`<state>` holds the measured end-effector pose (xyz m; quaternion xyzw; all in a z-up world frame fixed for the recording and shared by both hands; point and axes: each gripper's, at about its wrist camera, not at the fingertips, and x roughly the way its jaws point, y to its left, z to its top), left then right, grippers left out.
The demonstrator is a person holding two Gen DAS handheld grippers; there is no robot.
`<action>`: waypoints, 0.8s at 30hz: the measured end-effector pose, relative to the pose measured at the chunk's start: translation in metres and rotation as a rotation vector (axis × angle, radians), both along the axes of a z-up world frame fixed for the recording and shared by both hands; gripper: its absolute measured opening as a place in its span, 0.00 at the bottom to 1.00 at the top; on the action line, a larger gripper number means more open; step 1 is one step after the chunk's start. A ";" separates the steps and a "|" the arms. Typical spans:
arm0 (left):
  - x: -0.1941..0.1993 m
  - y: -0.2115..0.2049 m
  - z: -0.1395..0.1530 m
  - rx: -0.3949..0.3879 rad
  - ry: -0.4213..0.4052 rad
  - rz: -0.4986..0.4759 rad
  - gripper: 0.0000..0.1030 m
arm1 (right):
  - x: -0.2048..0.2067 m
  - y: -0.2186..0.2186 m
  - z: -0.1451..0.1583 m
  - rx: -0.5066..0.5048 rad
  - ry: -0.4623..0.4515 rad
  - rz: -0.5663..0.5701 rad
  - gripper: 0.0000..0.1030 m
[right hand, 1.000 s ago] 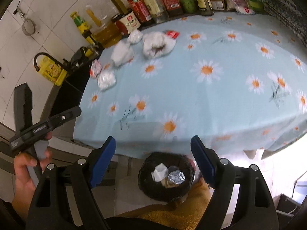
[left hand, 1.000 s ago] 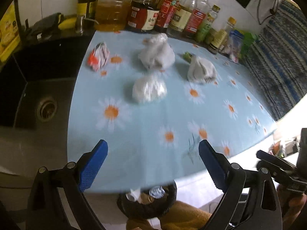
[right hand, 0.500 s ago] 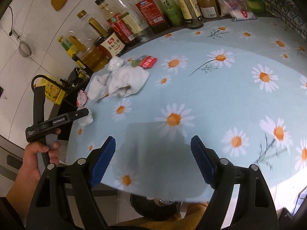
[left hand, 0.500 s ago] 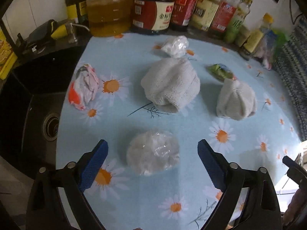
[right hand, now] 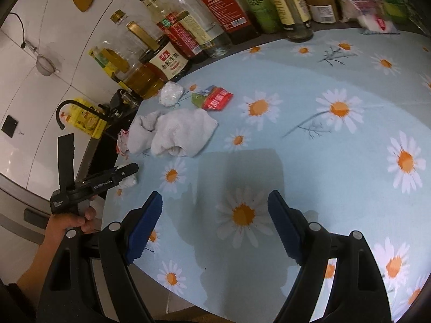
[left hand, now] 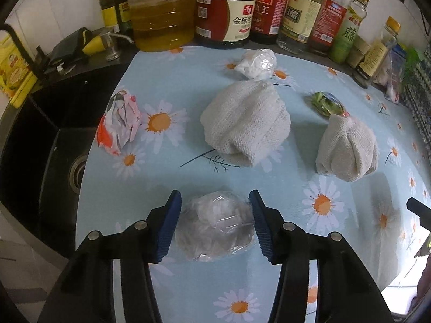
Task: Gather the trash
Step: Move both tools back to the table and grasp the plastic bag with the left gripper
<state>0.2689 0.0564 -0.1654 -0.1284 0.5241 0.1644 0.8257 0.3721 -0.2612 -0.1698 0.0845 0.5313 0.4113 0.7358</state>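
1. The left gripper [left hand: 214,226] is over the near edge of the counter [left hand: 269,290], close to the corner by the sink [left hand: 48,145]. Its jaws are closing on a clear plastic wad [left hand: 215,228], which sits between the blue pads [left hand: 168,228]; they look to be touching its sides or very nearly, not yet squeezing it flat.
2. The right gripper [right hand: 215,226] hangs over bare daisy-print cloth at the near edge, jaws standing wide with nothing between them.
3. That wad looks feather-light and springy. I'd guess it will crush under the pads rather than resist, and the film may be slick, so a hold across its fattest part, low near the cloth, seems safest.
4. More trash lies further in: a crumpled red-and-white wrapper [left hand: 120,122] at the sink-side edge, a white plastic ball [left hand: 257,64] just in front of the bottles [left hand: 234,8] along the back edge, and a green wrapper [left hand: 326,103] just beyond the smaller of the two cloths.
5. Two bunched grey cloths [left hand: 246,125] sit mid-counter; soft and floppy, and whether they count as trash I can't say.
6. The wrappers look thin and crinkly, likely easiest pinched at a raised fold.
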 end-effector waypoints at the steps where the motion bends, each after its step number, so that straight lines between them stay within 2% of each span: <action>1: -0.001 0.000 0.001 0.001 -0.004 0.009 0.48 | 0.001 0.002 0.001 0.001 -0.002 0.011 0.78; 5: -0.009 -0.006 0.009 0.002 -0.021 0.028 0.48 | 0.003 0.009 0.004 -0.003 -0.015 0.044 0.80; 12: -0.023 -0.020 0.024 0.020 -0.051 -0.003 0.48 | 0.011 0.025 0.009 0.025 -0.010 0.072 0.82; 16: -0.035 -0.029 0.034 0.032 -0.073 -0.003 0.48 | 0.013 0.042 0.024 0.033 -0.050 0.111 0.82; 24: -0.069 -0.045 0.046 -0.022 -0.126 0.019 0.48 | 0.024 0.081 0.031 -0.025 -0.136 0.168 0.82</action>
